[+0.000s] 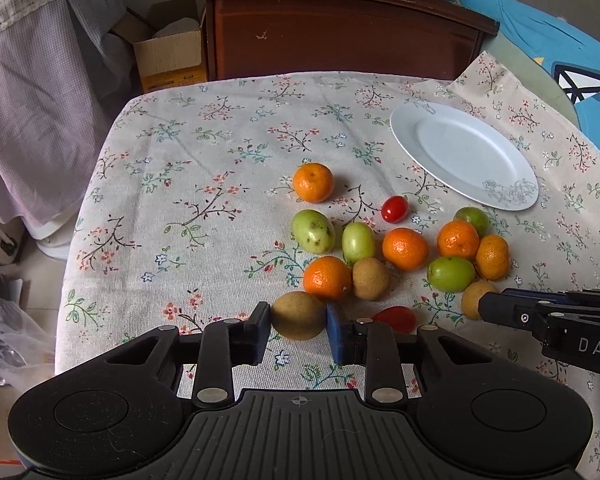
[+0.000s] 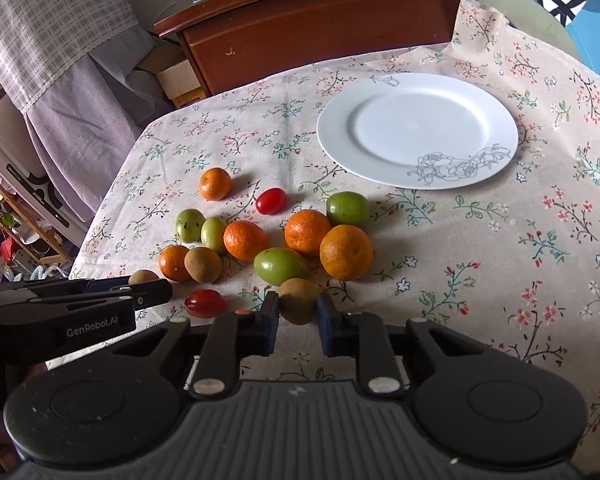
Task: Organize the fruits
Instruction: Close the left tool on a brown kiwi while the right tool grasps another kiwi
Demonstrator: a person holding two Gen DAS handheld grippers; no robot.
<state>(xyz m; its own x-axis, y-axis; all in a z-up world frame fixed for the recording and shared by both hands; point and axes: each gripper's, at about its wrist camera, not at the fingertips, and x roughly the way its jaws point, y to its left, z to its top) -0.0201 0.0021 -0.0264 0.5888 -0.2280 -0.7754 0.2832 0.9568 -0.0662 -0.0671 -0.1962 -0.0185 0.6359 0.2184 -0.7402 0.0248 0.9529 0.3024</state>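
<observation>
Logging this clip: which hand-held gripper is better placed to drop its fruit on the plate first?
Right. The right hand-held gripper already pinches a brown kiwi, and the empty white floral plate lies nearer it than the left hand-held gripper.

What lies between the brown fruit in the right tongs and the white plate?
The fruit pile does. Straight ahead of the right tongs and their brown fruit sit a green fruit, two oranges and another green fruit, all before the plate. Lifted over them, nothing visible blocks it.

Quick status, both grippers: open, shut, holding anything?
Left gripper: shut on a brown kiwi.
Right gripper: shut on another brown kiwi.
</observation>
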